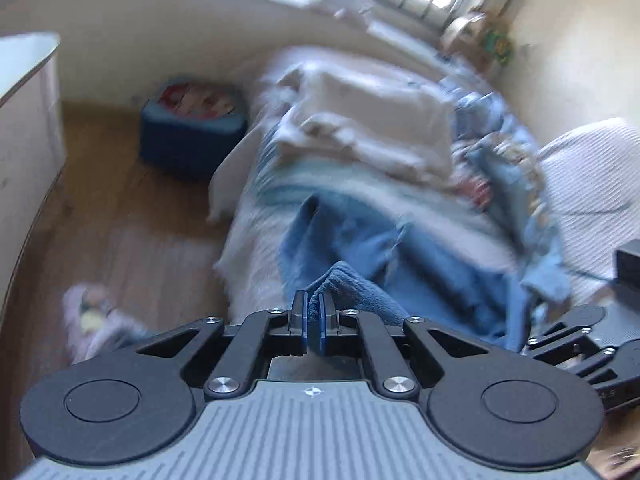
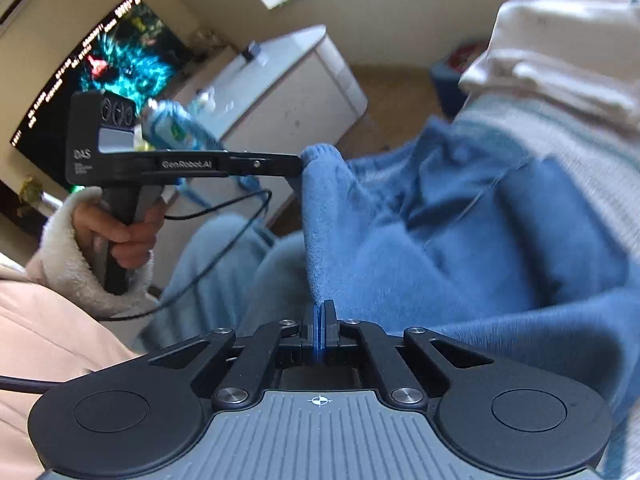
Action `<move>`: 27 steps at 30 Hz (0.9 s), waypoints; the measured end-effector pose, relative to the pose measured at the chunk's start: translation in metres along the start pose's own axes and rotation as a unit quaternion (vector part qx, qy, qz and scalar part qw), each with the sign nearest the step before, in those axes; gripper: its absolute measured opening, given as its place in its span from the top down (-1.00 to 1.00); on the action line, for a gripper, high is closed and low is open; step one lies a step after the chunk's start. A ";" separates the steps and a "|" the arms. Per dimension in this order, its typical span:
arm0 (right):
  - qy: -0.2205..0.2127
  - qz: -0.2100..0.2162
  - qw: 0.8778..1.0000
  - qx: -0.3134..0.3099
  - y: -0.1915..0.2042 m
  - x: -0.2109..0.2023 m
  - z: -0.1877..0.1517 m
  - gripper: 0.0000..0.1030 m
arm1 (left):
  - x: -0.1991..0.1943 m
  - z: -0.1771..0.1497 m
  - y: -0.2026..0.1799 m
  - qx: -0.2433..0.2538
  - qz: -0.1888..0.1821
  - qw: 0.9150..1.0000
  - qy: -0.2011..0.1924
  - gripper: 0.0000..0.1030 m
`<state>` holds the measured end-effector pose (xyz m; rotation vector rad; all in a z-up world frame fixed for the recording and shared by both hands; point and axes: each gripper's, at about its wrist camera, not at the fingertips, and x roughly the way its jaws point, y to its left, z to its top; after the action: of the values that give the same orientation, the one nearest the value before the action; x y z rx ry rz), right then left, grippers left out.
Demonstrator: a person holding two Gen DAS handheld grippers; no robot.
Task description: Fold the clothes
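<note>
A blue fleece garment (image 1: 384,248) lies spread over a bed, its near edge lifted. My left gripper (image 1: 314,304) is shut on a fold of that blue fleece. In the right wrist view the same garment (image 2: 460,248) hangs between both grippers. My right gripper (image 2: 319,312) is shut on its edge, with blue cloth pinched thin between the pads. The left gripper (image 2: 298,166) shows there from the side, held by a hand (image 2: 120,232) in a white fluffy sleeve, and it pinches a corner of the fleece higher up.
A stack of folded cream cloth (image 1: 368,120) sits farther up the bed on a striped cover (image 1: 304,184). A blue basket (image 1: 192,128) stands on the wooden floor (image 1: 120,216). A white cabinet (image 2: 280,92) and a lit screen (image 2: 104,64) stand to the left.
</note>
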<state>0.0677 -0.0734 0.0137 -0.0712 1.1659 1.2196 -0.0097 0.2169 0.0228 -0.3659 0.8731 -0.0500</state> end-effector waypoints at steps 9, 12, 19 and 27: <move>0.014 -0.003 1.000 0.020 0.003 0.011 -0.008 0.59 | -0.015 -0.014 0.021 -0.025 0.062 0.998 -0.008 0.38; -0.013 -0.015 1.000 0.010 0.004 -0.010 -0.002 0.42 | -0.028 -0.013 0.024 -0.029 0.065 0.997 -0.022 0.28; -0.094 -0.120 0.988 0.030 -0.021 -0.055 0.016 0.34 | -0.057 0.004 0.013 -0.034 0.040 0.996 -0.073 0.14; -0.104 -0.171 0.978 0.061 -0.053 -0.063 0.019 0.34 | -0.054 0.019 -0.021 0.001 0.020 0.997 -0.075 -0.14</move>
<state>0.1274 -0.1267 0.0403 -0.0480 0.9940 0.8291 -0.0280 0.2134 0.0809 -0.3459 0.7318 0.0140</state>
